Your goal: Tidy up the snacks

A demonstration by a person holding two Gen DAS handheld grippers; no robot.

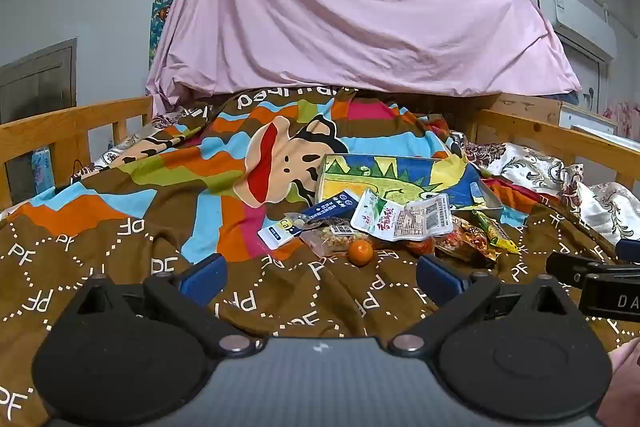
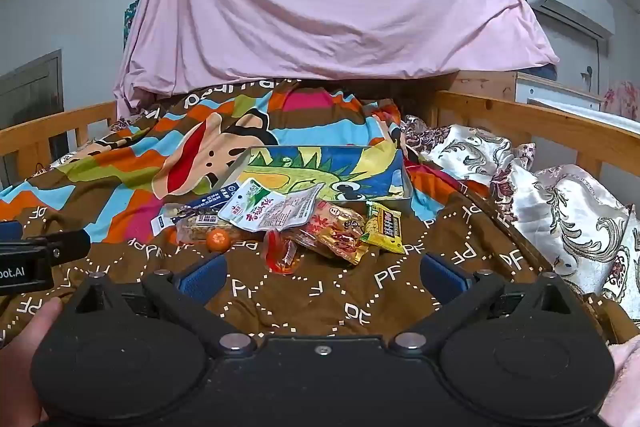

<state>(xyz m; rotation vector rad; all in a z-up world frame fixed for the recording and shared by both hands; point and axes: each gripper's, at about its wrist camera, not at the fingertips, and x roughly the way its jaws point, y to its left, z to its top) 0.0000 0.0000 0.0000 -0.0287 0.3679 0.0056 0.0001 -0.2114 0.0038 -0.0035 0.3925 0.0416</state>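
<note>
A: Nearest in the left wrist view is the left gripper [image 1: 318, 277], its blue fingers [image 1: 202, 277] spread wide with nothing between them, hovering over the brown "PF" blanket [image 1: 120, 267]

B: Same on the other side: the right gripper [image 2: 320, 277] is released too, blue pads [image 2: 442, 277] far apart, only blanket between them

A: And the snacks?

B: Heaped just ahead of both tools. A small orange [image 1: 360, 252] lies at the near edge of the pile, touching a clear bag of nuts [image 1: 332, 237]. Behind that lies a blue and white carton [image 1: 310, 225], partly under a white packet with red lettering [image 1: 400, 219]

A: From the right wrist I see a red jelly pouch [image 2: 282, 257] closest, a red and gold packet [image 2: 336, 233] beside it, and a yellow-green packet [image 2: 384, 227] on the right end

B: A shallow tin tray with a dinosaur drawing [image 1: 404, 177] sits behind the heap, the white packet overlapping its front rim

A: Wooden bed rails [image 2: 540, 125] flank the blanket, and a pink sheet [image 2: 320, 7] is draped behind
</note>
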